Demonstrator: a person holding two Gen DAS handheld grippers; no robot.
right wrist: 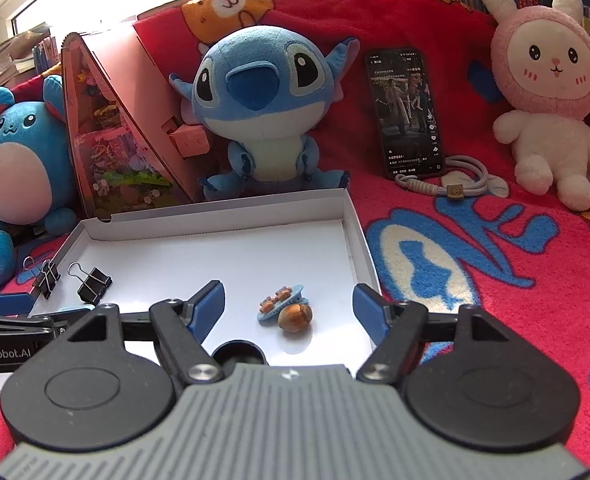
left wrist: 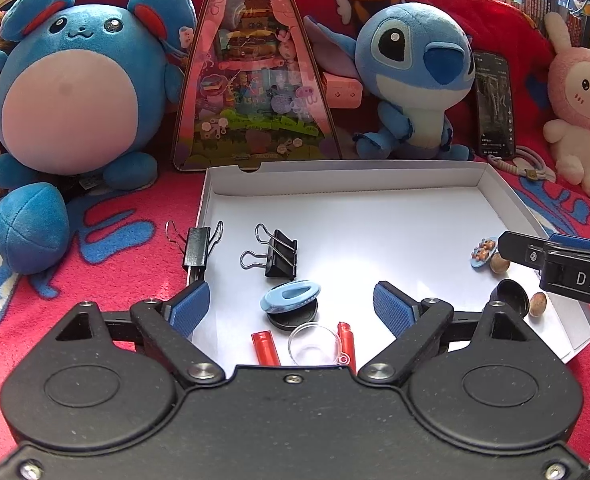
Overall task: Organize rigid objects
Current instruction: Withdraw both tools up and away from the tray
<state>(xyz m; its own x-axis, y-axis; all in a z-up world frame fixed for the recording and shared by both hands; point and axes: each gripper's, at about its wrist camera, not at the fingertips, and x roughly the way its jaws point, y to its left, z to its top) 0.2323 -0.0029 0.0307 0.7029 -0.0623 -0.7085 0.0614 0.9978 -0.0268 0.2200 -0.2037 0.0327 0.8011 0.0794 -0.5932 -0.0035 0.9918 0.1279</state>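
Observation:
A shallow white box (left wrist: pixel 347 178) (right wrist: pixel 223 210) lies on the red blanket. In it are a black binder clip (left wrist: pixel 279 254) (right wrist: pixel 93 282), a light blue oval clip (left wrist: pixel 291 296) on a black disc (left wrist: pixel 293 318), two red tubes (left wrist: pixel 265 348), a clear cup (left wrist: pixel 315 346), a bear hair clip (left wrist: pixel 482 253) (right wrist: pixel 281 302), two hazelnuts (left wrist: pixel 500 263) (right wrist: pixel 295 317) and a black cap (left wrist: pixel 509 294) (right wrist: pixel 239 354). Another binder clip (left wrist: pixel 197 246) (right wrist: pixel 46 276) sits on the box's left rim. My left gripper (left wrist: pixel 291 300) is open and empty above the blue clip. My right gripper (right wrist: pixel 289 306) is open and empty around the hair clip and hazelnut.
Plush toys stand behind the box: a round blue one (left wrist: pixel 75 92), a Stitch (left wrist: pixel 411 76) (right wrist: pixel 263 108) and a pink rabbit (right wrist: pixel 547 88). A triangular pink toy box (left wrist: pixel 255 68) and a phone (right wrist: pixel 409 112) with a coiled cable (right wrist: pixel 459 184) lean at the back.

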